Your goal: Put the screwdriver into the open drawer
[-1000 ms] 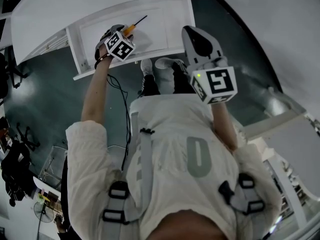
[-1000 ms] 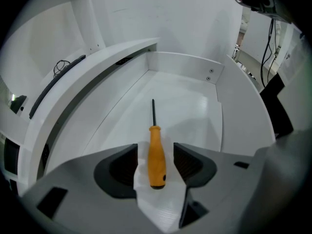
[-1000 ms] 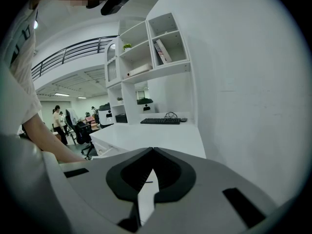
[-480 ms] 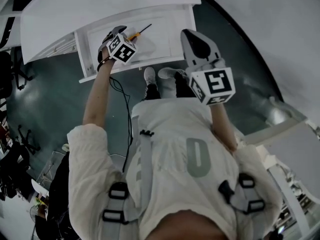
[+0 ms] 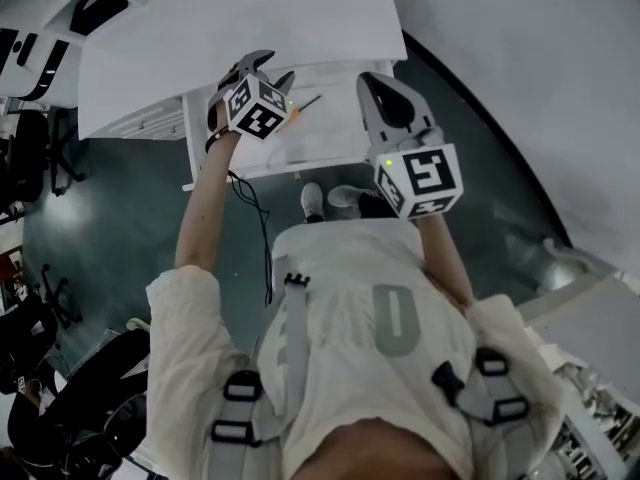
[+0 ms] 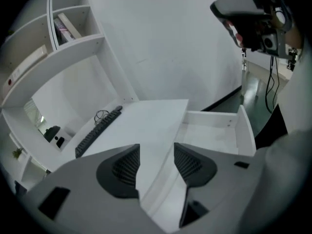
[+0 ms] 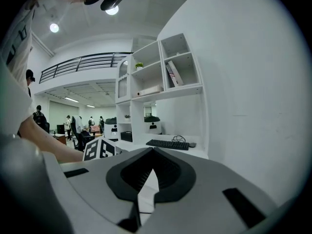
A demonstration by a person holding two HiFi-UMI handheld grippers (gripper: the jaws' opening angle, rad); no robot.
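Note:
The screwdriver [image 5: 300, 105], with an orange handle and a dark shaft, lies inside the open white drawer [image 5: 335, 133] below the desk's edge. My left gripper [image 5: 265, 66] is held above the drawer's left part, just left of the handle. It is open, and in the left gripper view [image 6: 156, 147] nothing sits between its pads; that view shows the drawer [image 6: 214, 130] but not the screwdriver. My right gripper [image 5: 378, 80] hovers over the drawer's right end. It is shut and empty, its tips meeting in the right gripper view [image 7: 153, 151].
The white desk top [image 5: 250, 18] lies beyond the drawer, with a black keyboard [image 6: 97, 129] and wall shelves [image 6: 73, 30] farther back. The person's shoes [image 5: 318, 200] stand on the dark floor under the drawer. Office chairs [image 5: 40, 153] are at the left.
My left gripper, which was low in the drawer at the screwdriver's handle, has risen and stands apart from it, open. The screwdriver stays in the drawer. The right gripper has barely moved.

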